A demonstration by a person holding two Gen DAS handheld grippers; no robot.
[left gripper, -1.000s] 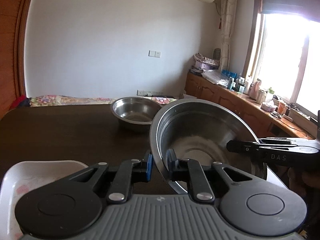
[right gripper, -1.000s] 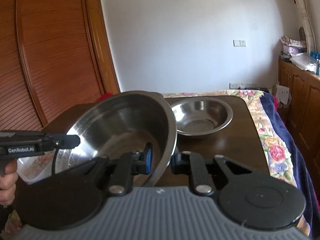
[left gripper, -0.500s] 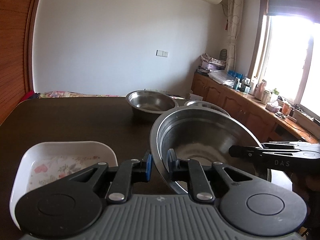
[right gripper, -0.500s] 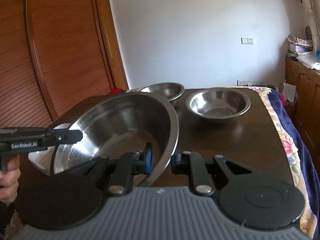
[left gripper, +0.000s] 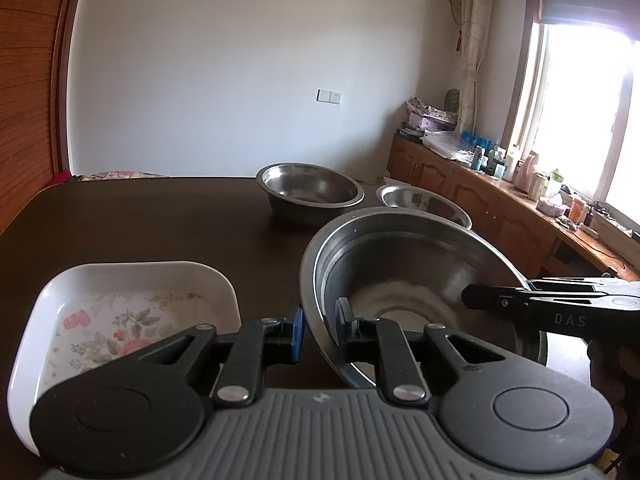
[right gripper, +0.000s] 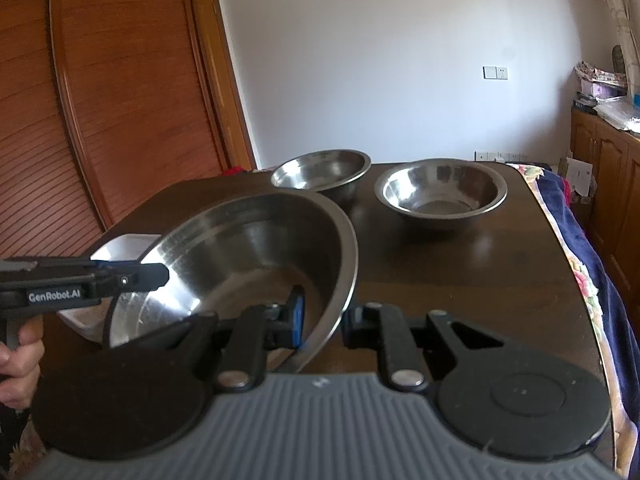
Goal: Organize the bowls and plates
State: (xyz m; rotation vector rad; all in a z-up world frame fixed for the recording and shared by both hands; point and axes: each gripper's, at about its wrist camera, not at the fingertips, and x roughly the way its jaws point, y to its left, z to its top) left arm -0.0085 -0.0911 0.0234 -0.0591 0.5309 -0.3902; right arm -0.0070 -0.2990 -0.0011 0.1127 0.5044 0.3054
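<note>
Both my tongs grip the large steel bowl by opposite sides of its rim: left tongs [left gripper: 320, 330] nearly closed, pads pinching the thin lip on the bowl's left side; right tongs [right gripper: 322, 320] closed down on the right side of the lip, one pad inside the wall, one outside. Large steel bowl [left gripper: 408, 276] hangs tilted above the desk [left gripper: 140, 224], its underside not visible, so I cannot tell whether it clears the surface. Beyond the large bowl, toward the wall: a deep steel bowl [left gripper: 310, 190] and, to its right, a shallow steel bowl [left gripper: 420, 204], both upright on the desk. Just left of the large bowl, a white floral dish [left gripper: 120, 312]. My judgement on handling: stiff, light for its bulk, polished and slick; the rolled lip gives the only purchase, and a one-sided grip would let it swing or slip. Two opposed rim holds suit it. Not fragile, but it will clang and skid if dropped. The dish looks ceramic, chippable; take it by the raised edge.
</note>
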